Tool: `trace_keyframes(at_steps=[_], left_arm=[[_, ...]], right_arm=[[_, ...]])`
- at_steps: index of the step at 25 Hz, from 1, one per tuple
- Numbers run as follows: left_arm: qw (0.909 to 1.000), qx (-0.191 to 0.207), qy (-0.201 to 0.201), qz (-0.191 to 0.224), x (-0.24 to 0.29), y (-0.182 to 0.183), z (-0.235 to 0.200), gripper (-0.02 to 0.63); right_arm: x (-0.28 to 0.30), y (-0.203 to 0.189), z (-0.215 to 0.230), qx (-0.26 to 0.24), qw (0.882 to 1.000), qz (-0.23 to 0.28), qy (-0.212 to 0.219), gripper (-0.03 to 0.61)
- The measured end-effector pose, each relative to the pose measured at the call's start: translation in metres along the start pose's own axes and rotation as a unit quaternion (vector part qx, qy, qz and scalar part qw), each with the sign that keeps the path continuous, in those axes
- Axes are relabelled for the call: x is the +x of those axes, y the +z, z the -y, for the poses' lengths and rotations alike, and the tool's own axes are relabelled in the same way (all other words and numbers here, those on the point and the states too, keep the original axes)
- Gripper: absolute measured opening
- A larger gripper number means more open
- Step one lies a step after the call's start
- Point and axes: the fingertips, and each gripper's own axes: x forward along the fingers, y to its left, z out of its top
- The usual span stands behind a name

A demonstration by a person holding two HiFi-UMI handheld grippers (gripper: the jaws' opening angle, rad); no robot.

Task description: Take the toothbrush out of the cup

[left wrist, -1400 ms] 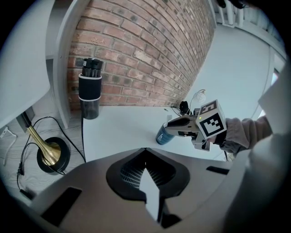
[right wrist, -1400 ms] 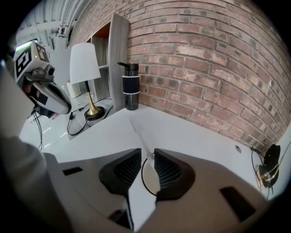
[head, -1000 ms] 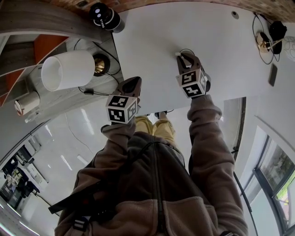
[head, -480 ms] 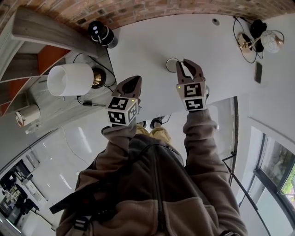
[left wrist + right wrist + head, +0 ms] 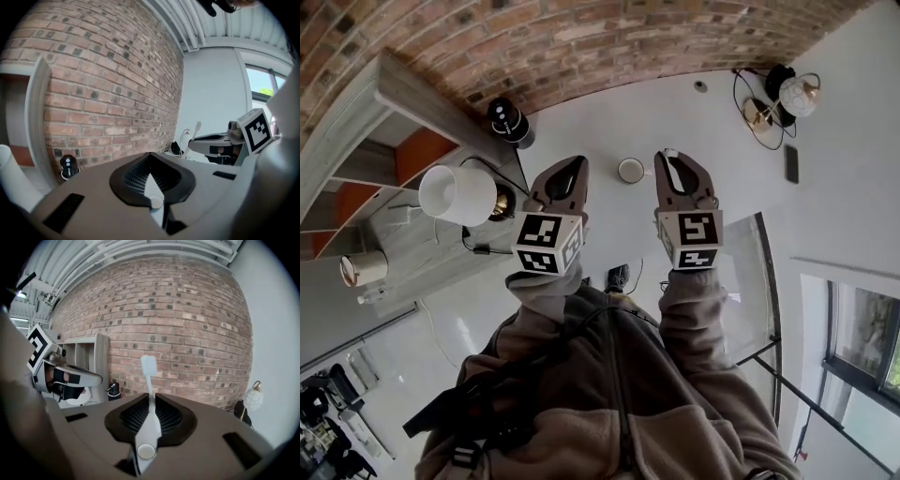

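Note:
A small white cup (image 5: 630,170) stands on the white table (image 5: 722,141), between my two grippers. My right gripper (image 5: 679,165) is just right of the cup and raised, shut on a white toothbrush (image 5: 149,380). The handle sits between the jaws and the bristle head (image 5: 149,365) points up past the tips. The brush head (image 5: 668,153) also shows in the head view. My left gripper (image 5: 566,175) hovers left of the cup, shut with nothing in it (image 5: 150,158). From the left gripper view the toothbrush (image 5: 194,133) sticks up from the right gripper.
A black cylindrical device (image 5: 507,121) stands at the table's back left near the brick wall (image 5: 581,47). A white lamp shade (image 5: 457,194) and a wooden shelf (image 5: 384,122) lie to the left. A globe lamp (image 5: 798,95) and a dark phone (image 5: 791,163) sit at the far right.
My right gripper has come up and away from the cup with the toothbrush in it. The cup now stands apart between the grippers. The head view has tilted up toward the wall.

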Motion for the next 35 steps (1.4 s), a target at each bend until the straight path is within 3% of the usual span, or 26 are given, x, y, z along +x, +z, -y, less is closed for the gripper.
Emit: trace_keyframes(at_steps=[6, 18, 35], left_arm=[[0.9981, 0.021, -0.017, 0.056, -0.008, 0.063, 0.018, 0.005], [0.9852, 0.079, -0.072, 0.134, -0.020, 0.146, 0.068, 0.005], [0.9776, 0.109, -0.084, 0.160, -0.023, 0.170, 0.080, 0.005]], right_arm=[[-0.036, 0.057, 0.009, -0.010, 0.998, 0.052, -0.022, 0.046], [-0.090, 0.133, 0.028, -0.052, 0.988, 0.134, -0.062, 0.046], [-0.098, 0.155, 0.029, -0.060, 0.981, 0.171, -0.063, 0.046]])
